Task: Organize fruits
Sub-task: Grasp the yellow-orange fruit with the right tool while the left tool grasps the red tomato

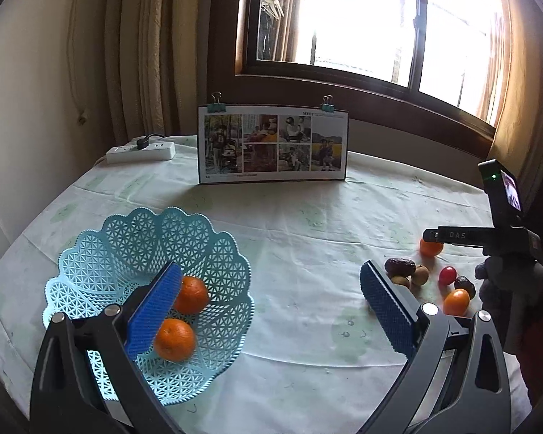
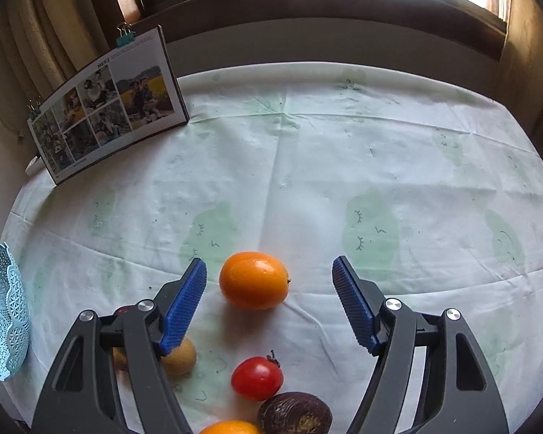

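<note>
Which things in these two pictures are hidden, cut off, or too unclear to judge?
- Left wrist view: the basket floor is partly hidden behind a blue finger, so its fruit count is uncertain.
- Right wrist view: the brown fruit is half covered by a finger.
- Right wrist view: the lowest orange fruit is cut off by the bottom edge.
- Left wrist view: the right gripper fingertips are too foreshortened to judge.

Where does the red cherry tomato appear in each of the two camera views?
Left wrist view: the red cherry tomato lies at the right, among the loose fruit near the right gripper.
Right wrist view: it lies at bottom centre, between the open jaws.
Shared landmark: the photo board.
</note>
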